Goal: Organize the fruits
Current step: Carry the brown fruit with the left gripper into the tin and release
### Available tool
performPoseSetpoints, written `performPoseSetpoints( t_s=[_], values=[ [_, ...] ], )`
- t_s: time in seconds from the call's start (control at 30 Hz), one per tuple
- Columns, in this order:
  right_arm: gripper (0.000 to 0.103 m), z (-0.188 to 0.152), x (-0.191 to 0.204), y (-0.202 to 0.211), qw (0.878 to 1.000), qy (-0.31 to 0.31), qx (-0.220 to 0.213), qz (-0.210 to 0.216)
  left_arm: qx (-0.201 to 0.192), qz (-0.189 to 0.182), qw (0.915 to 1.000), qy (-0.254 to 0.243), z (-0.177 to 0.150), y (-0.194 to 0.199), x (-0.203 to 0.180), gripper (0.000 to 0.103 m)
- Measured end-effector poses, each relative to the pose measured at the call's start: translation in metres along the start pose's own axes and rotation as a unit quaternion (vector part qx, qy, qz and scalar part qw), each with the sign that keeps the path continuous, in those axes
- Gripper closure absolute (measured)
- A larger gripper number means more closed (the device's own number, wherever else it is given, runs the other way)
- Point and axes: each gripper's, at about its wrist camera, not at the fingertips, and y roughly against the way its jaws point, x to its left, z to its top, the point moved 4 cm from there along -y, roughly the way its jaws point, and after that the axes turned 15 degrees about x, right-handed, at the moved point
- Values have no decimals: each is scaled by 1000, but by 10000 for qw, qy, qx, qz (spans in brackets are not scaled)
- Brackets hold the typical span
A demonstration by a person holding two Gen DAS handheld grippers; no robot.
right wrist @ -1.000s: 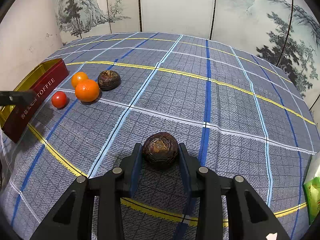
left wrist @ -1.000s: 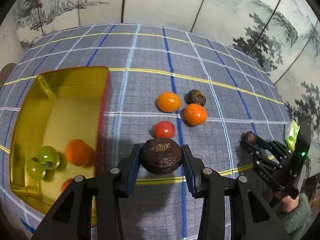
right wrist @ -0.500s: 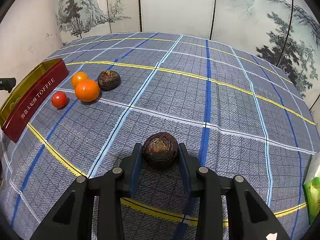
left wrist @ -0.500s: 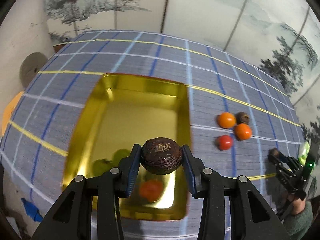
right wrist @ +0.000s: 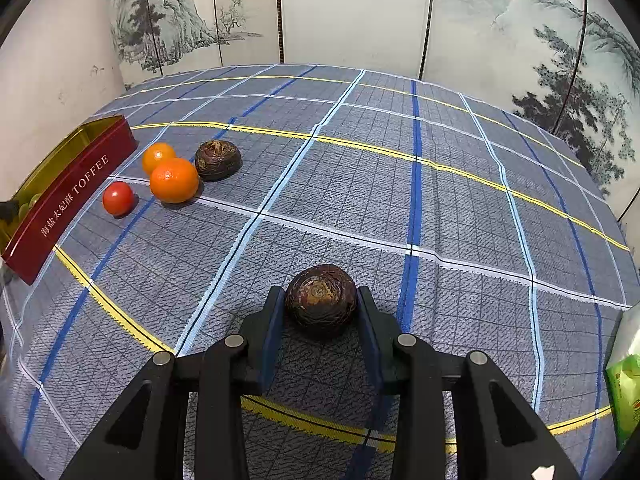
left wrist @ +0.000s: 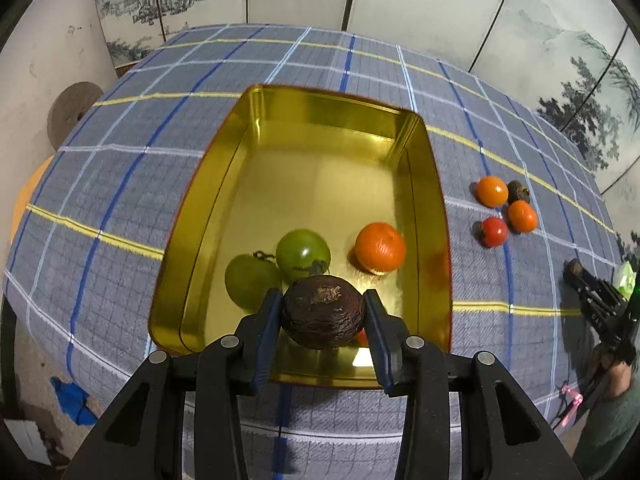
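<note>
At the left of the left wrist view, the plaid tabletop drops off at its lower left edge. Your left claw is clamped on a dark wrinkled fruit, held above the near end of the gold tin. Inside the tin lie two green fruits side by side and an orange to their right; the tin's far half is bare. A small red thing under the held fruit is mostly hidden. Right of the tin, well apart from its wall, sit a cluster of fruits: two orange, one red, one dark. At the far right edge your right claw is partly cut off.

In the right wrist view, the tin's red side runs along the left edge, with the cluster just beside it. At centre bottom, the right claw is closed against a second dark fruit, low over the cloth; you cannot tell whether it touches. A green packet is cut off at the lower right.
</note>
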Motion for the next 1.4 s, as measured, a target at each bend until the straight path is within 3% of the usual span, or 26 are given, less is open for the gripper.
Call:
performPoseSetpoints(
  t_s=[0.53, 1.4],
  values=[
    [70, 0, 0, 0, 10000, 1, -1, -3, 220, 203, 9995, -28, -3, -21, 8, 61],
    [65, 1, -5, -1, 10000, -62, 4, -40, 179, 324, 9993, -70, -3, -21, 8, 58]
  ],
)
